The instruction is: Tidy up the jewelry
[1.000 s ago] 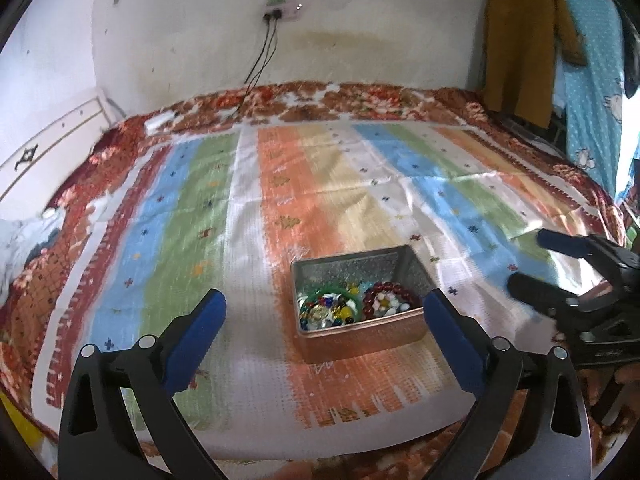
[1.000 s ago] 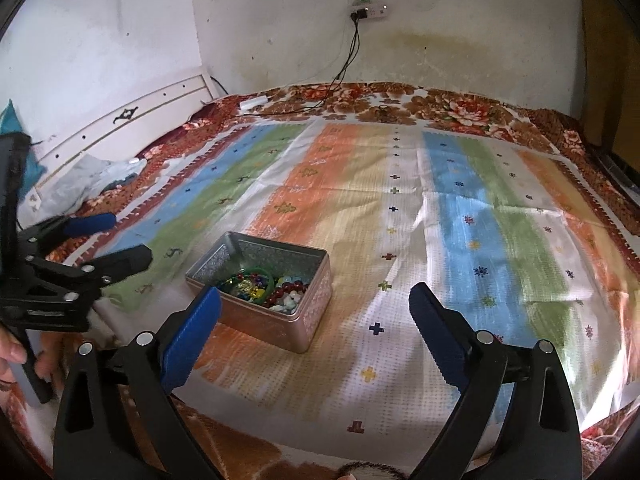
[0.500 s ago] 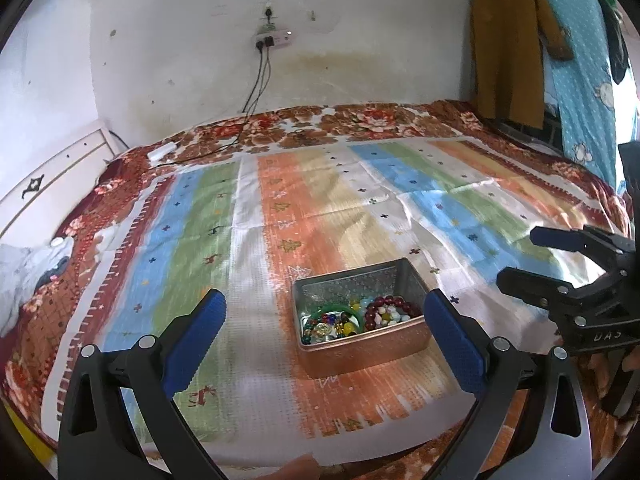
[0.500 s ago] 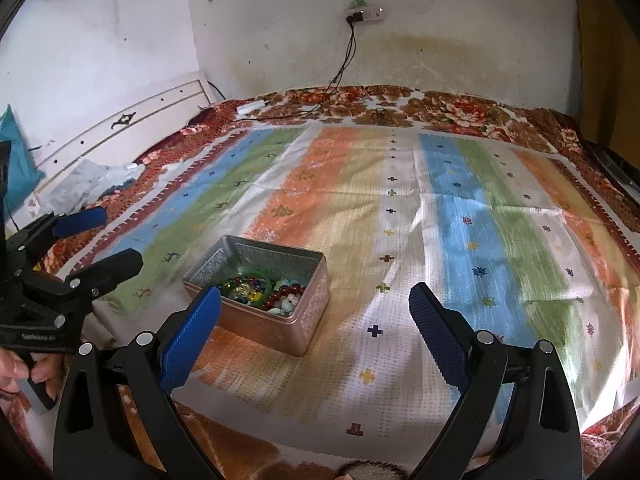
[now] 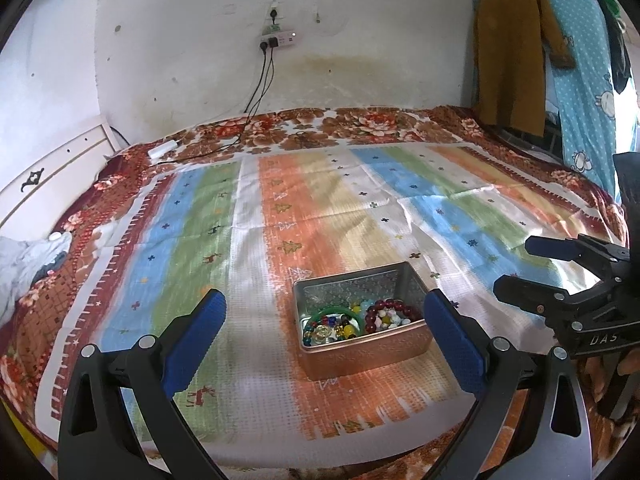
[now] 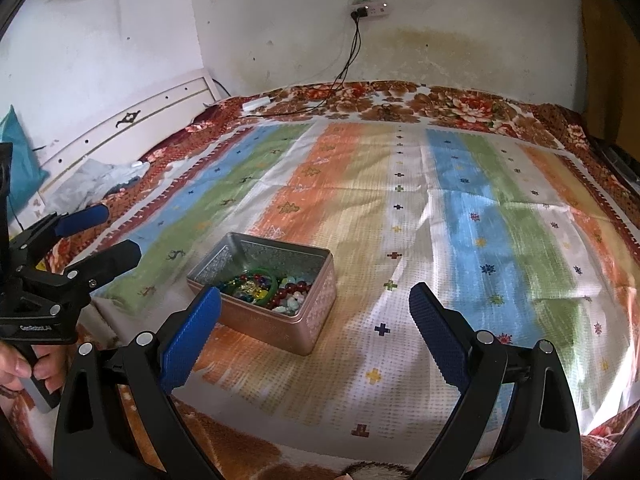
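An open copper-coloured metal tin sits on a striped cloth on a bed. Inside lie a green bangle, a dark red bead bracelet and several mixed coloured beads. My left gripper is open and empty, held above the bed's near edge, with the tin between its jaws in view. It also shows in the right wrist view. My right gripper is open and empty to the right of the tin; it shows in the left wrist view.
The striped cloth covers a floral bedspread. A white headboard stands at the left. A power strip with cables hangs on the far wall. Clothes hang at the right. Crumpled fabric lies at the left edge.
Both grippers have lifted and tilted upward slightly, so the tin sits lower in both views. Both jaws stay open; the tin has not moved.
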Available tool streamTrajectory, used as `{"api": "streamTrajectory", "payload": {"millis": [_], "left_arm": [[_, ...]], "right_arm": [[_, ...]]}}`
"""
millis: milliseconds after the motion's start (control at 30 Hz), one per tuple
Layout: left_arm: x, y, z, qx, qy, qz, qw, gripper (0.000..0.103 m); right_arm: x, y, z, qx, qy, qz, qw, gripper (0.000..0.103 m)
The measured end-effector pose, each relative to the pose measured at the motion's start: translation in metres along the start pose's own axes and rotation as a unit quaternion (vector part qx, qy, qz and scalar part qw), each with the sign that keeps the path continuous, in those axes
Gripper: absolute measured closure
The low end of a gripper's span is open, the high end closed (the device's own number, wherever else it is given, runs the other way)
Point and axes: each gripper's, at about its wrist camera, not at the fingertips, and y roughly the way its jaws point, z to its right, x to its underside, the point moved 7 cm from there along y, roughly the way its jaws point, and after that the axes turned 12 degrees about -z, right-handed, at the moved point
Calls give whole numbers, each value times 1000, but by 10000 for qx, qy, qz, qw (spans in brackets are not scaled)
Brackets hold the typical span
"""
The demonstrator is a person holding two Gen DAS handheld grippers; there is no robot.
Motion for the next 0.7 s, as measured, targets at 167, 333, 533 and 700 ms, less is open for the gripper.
{"api": "streamTrajectory", "payload": {"millis": [167,333,533,700], "left_arm": [[0,3,-2,60,-47,-60,10000,6],[1,3,-2,69,-53,-74,9999,6],[2,7,-3,113,-117,-198,9997,6],[4,9,-1,56,-61,-239,9997,6]], "right_arm": [[0,0,-2,5,-14,-29,10000,7],[1,0,-2,-14,-17,-32,10000,7],[1,1,0,-23,-17,-39,10000,7],[1,1,0,-19,-13,-34,10000,7]]}}
